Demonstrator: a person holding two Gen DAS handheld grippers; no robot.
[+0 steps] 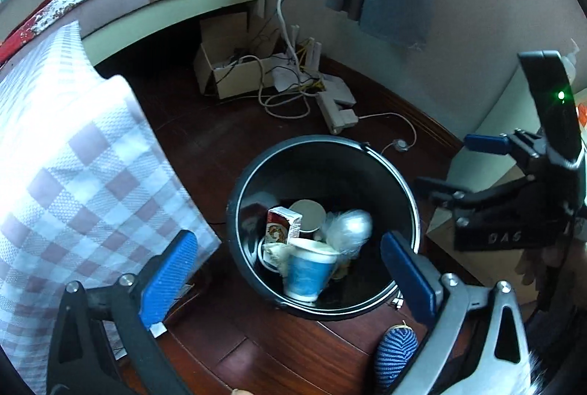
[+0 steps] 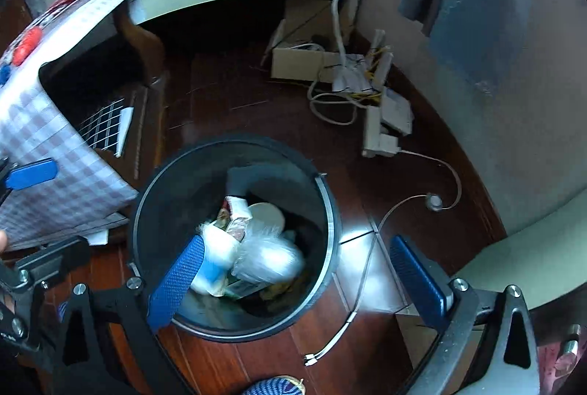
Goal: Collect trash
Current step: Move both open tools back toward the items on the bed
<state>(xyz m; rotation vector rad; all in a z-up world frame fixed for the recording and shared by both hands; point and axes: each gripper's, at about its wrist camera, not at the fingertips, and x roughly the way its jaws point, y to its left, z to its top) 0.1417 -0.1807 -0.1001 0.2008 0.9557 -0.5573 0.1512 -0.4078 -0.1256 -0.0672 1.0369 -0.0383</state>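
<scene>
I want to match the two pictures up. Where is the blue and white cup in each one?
Left wrist: the blue and white cup sits low in the middle, inside the black bin.
Right wrist: the cup is lower left of centre, partly behind a blue fingertip.
Shared landmark: the bin.

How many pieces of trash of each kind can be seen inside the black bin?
In the black bin, as far as can be told:
Cups: 2, a blue and white cup and a cup seen bottom-up
Small cartons: 1
Clear plastic bags: 1
Total: 4
</scene>
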